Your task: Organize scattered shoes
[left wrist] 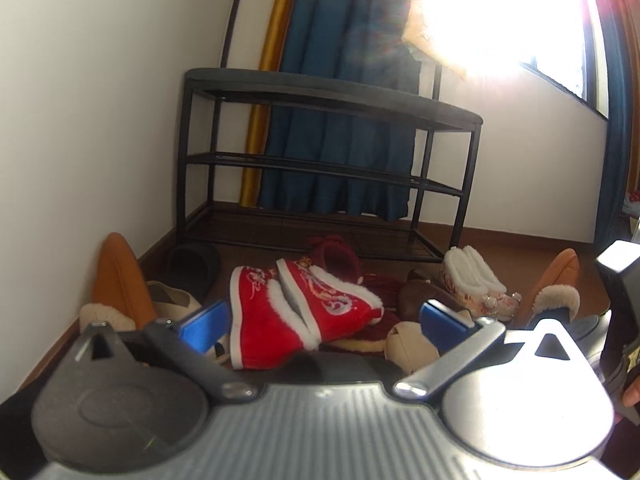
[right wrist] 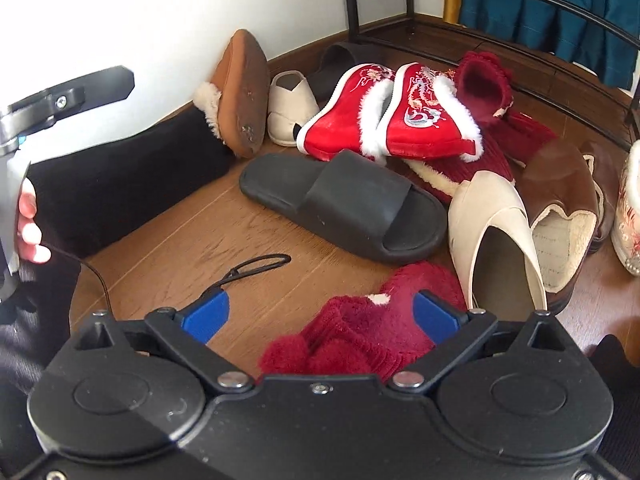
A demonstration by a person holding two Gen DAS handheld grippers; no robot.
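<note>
Presently: scattered shoes heaped on wood floor (right wrist: 168,248) before empty black rack (left wrist: 320,160).
Left gripper (left wrist: 320,320) spread wide, holding nothing, above red embroidered boots (left wrist: 296,304). Right gripper (right wrist: 320,316) open around maroon knitted slipper (right wrist: 360,332), contact unclear. Black slide (right wrist: 344,204), cream shoe (right wrist: 496,240), brown shoe (right wrist: 560,200) crowd alongside; black cord loop (right wrist: 256,266) nearby.

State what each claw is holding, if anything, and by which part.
Nothing is held. The left claw is open above the red boots. The right claw is open around a dark red knitted slipper, not gripping it.
</note>
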